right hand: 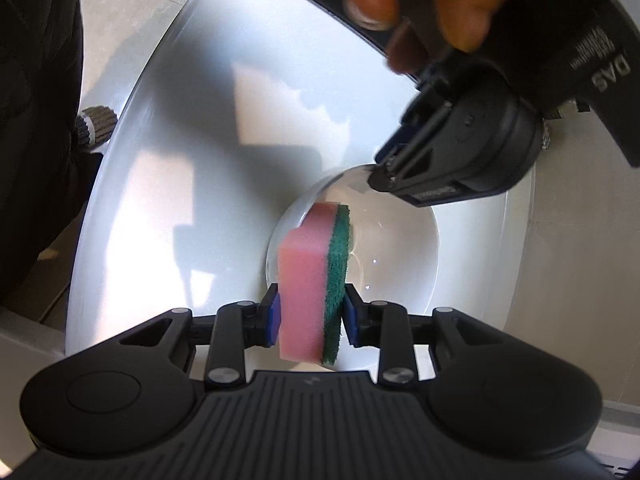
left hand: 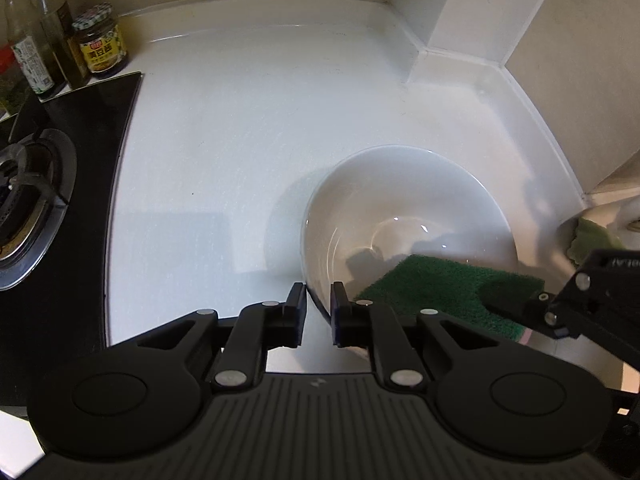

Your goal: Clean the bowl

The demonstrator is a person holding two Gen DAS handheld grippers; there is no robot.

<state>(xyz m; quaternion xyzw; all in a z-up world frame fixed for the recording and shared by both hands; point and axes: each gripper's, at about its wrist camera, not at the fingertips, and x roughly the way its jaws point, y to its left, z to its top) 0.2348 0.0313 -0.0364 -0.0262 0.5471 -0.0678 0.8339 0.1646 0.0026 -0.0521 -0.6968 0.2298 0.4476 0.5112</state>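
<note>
The left tongs [left hand: 319, 300] straddled the near rim of the white bowl [left hand: 404, 216], one finger outside the wall and one inside, closed nearly onto it. The bowl sat tilted on the white counter [left hand: 248, 140]. The right tongs [right hand: 310, 312] were clamped on a pink-and-green sponge [right hand: 316, 280] (green scouring face toward the bowl's hollow), which reached ahead of them into the bowl, just beside the left tongs.
</note>
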